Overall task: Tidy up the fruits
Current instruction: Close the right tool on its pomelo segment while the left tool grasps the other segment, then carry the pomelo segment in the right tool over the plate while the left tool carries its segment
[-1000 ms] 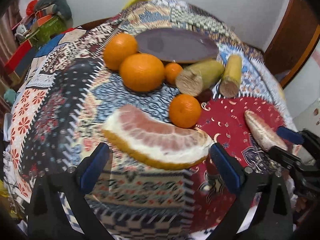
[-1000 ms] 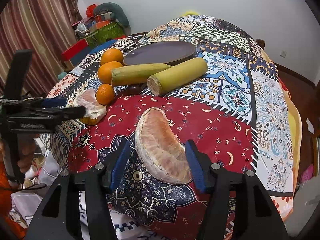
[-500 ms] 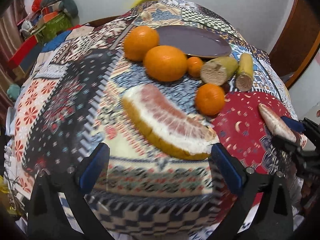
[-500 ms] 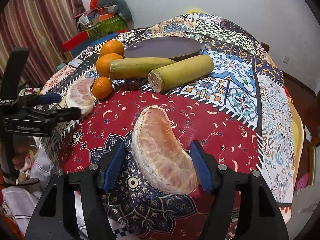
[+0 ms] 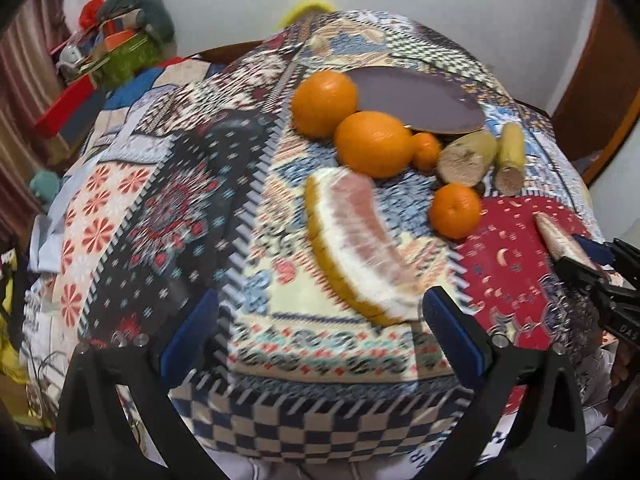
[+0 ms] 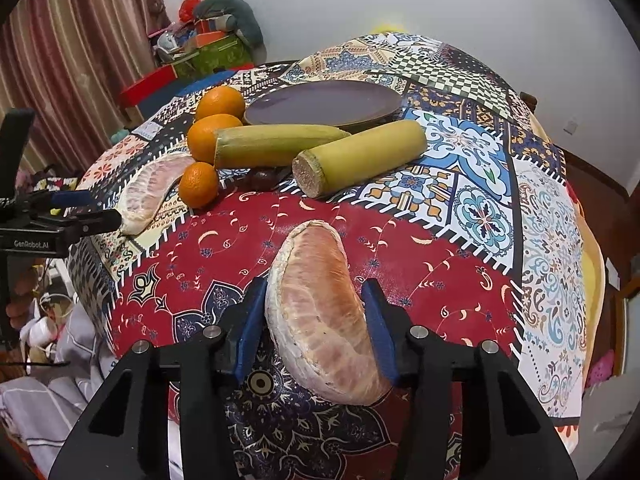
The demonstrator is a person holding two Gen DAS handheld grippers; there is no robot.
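Note:
A peeled pomelo segment (image 6: 320, 312) lies on the red patch of the tablecloth. My right gripper (image 6: 316, 328) has a blue pad on each side of it; the jaws are closing and both pads touch its flanks. My left gripper (image 5: 320, 336) stands wide open above the cloth. A pomelo wedge with yellow rind (image 5: 356, 244) lies just ahead of it, its near end beside the right pad, untouched. Behind it are two oranges (image 5: 372, 144), a mandarin (image 5: 454, 210), two sugarcane pieces (image 6: 360, 156) and a dark plate (image 6: 324, 102).
The table (image 6: 552, 240) is round, with a patchwork cloth that falls away at the near edge. Boxes and bags (image 6: 208, 44) are piled at the back left, next to a curtain. A small dark fruit (image 6: 262, 178) lies between the mandarin and the sugarcane.
The left gripper has shifted left, so the rind wedge now sits toward its right pad. The right gripper's jaws widened slightly, then narrowed onto the peeled segment.

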